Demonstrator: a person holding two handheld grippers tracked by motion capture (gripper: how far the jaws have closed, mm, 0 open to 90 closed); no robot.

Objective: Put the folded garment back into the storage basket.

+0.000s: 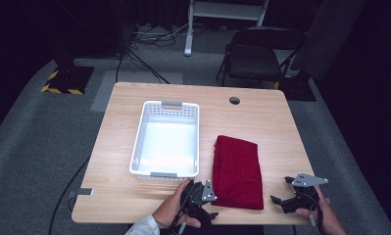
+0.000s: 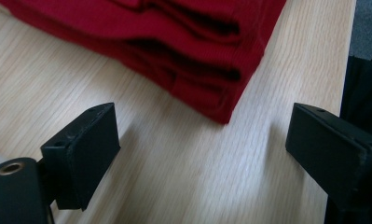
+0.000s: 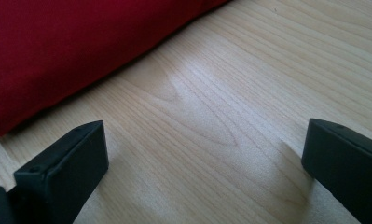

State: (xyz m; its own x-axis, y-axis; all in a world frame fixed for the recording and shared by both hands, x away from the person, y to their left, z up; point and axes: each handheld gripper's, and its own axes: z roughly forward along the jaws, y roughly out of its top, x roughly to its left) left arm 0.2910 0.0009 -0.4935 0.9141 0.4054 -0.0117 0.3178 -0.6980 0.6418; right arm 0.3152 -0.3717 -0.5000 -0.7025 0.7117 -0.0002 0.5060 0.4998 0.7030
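A folded red cloth (image 1: 237, 172) lies flat on the table (image 1: 261, 122), just right of a white basket (image 1: 166, 139). The left gripper (image 1: 206, 205) sits at the cloth's near left corner with its jaws apart over bare wood, nothing between them. The right gripper (image 1: 280, 201) rests near the cloth's right edge, jaws likewise wide apart and empty.

Wooden table (image 1: 261, 122): white basket (image 1: 166, 139), folded red cloth (image 1: 237, 171).
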